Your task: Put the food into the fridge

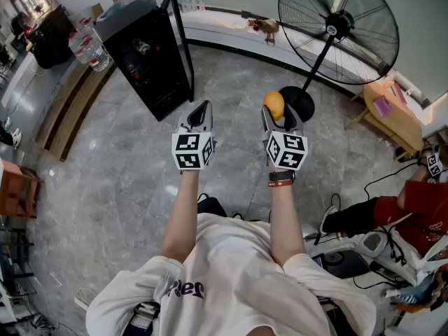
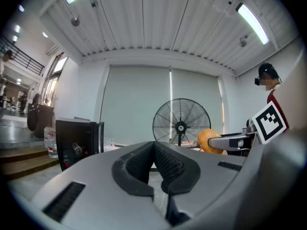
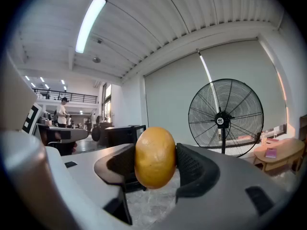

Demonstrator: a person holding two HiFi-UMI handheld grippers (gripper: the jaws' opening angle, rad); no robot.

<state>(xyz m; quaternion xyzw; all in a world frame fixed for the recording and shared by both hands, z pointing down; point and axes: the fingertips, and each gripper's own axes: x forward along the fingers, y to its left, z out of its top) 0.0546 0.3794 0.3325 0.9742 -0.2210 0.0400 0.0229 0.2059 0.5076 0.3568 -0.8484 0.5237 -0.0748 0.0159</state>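
Note:
My right gripper (image 1: 278,110) is shut on an orange fruit (image 1: 274,105), which fills the gap between the pads in the right gripper view (image 3: 155,157). My left gripper (image 1: 201,112) is held level beside it, shut and empty, its pads meeting in the left gripper view (image 2: 154,164). Both are held out in front of the person over the marble floor. The small black fridge (image 1: 148,51) stands ahead to the left with its glass door (image 1: 179,40) swung open. The left gripper view shows the same fridge (image 2: 76,145) at the left and the orange fruit (image 2: 209,141) at the right.
A large standing fan (image 1: 337,28) stands ahead right, its round base (image 1: 299,103) just beyond the right gripper. A wooden side table (image 1: 392,114) is at the right. Water bottles (image 1: 89,46) sit left of the fridge. Cables and equipment (image 1: 364,250) lie at the lower right.

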